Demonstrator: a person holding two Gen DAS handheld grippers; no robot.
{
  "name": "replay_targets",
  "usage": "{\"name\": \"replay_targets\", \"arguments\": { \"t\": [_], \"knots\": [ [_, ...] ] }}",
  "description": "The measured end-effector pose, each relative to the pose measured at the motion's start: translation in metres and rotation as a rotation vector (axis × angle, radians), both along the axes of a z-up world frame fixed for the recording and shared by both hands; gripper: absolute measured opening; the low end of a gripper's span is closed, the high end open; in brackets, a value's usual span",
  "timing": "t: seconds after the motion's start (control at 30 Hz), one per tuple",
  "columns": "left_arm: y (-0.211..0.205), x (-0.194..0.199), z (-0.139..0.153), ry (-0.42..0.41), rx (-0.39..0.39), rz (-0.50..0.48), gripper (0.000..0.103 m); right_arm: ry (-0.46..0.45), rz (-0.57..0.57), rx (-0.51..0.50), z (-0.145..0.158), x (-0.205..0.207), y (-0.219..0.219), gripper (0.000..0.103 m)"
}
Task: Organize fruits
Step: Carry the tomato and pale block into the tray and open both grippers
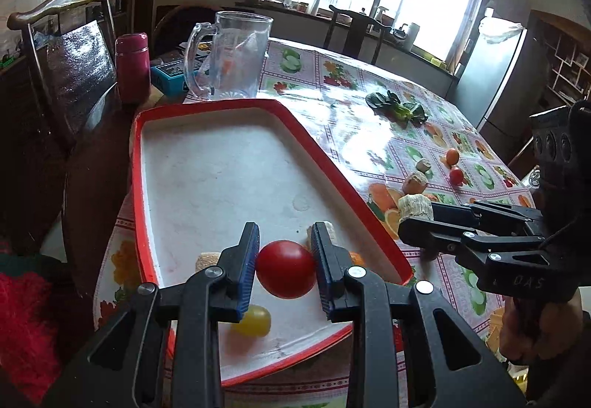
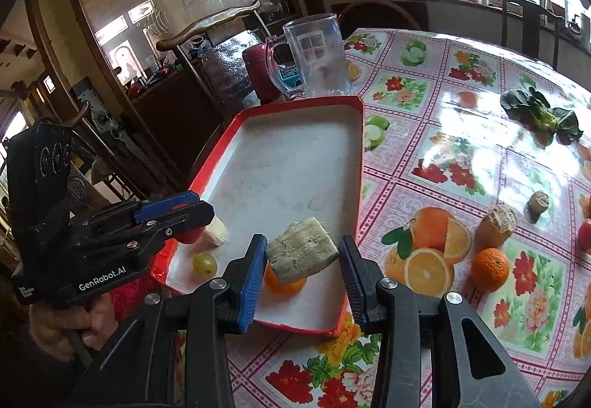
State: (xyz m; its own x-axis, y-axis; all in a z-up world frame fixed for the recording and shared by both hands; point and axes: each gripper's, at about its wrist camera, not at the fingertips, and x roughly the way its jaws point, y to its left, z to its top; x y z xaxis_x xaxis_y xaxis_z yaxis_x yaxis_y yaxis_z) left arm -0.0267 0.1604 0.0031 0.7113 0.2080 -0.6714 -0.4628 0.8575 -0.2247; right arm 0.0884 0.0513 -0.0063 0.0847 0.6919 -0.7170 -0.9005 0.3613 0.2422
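My left gripper [image 1: 285, 264] is shut on a red tomato [image 1: 285, 268] and holds it over the near end of the red-rimmed white tray [image 1: 207, 164]. A yellow-green grape [image 1: 253, 321], pale cut pieces [image 1: 207, 259] and an orange piece lie in the tray below. My right gripper [image 2: 303, 269] is shut on a pale fibrous cut chunk [image 2: 301, 254], held above an orange piece [image 2: 284, 284] at the tray's [image 2: 295, 164] near right corner. In the right wrist view the left gripper [image 2: 192, 219] shows at left with the tomato between its jaws.
On the fruit-print tablecloth lie a small orange [image 2: 490, 270], two brown cut stubs [image 2: 495, 225], small red and orange fruits [image 1: 453, 166] and leafy greens [image 2: 543, 116]. A clear glass mug [image 1: 231, 55], a maroon flask [image 1: 132, 66] and a chair [image 1: 66, 49] stand beyond the tray.
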Motion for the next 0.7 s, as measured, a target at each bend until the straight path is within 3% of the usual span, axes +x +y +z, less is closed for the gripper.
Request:
{"name": "replay_targets", "arguments": {
  "t": [0.43,0.7],
  "knots": [
    [0.059,0.005,-0.017,0.054,-0.023,0.110,0.026,0.011,0.051,-0.075,-0.028,0.011,0.068,0.041],
    [0.069,0.018,-0.032,0.105,-0.040,0.104,0.027,-0.009,0.068,-0.129,-0.046,0.016,0.087,0.041]
  ]
}}
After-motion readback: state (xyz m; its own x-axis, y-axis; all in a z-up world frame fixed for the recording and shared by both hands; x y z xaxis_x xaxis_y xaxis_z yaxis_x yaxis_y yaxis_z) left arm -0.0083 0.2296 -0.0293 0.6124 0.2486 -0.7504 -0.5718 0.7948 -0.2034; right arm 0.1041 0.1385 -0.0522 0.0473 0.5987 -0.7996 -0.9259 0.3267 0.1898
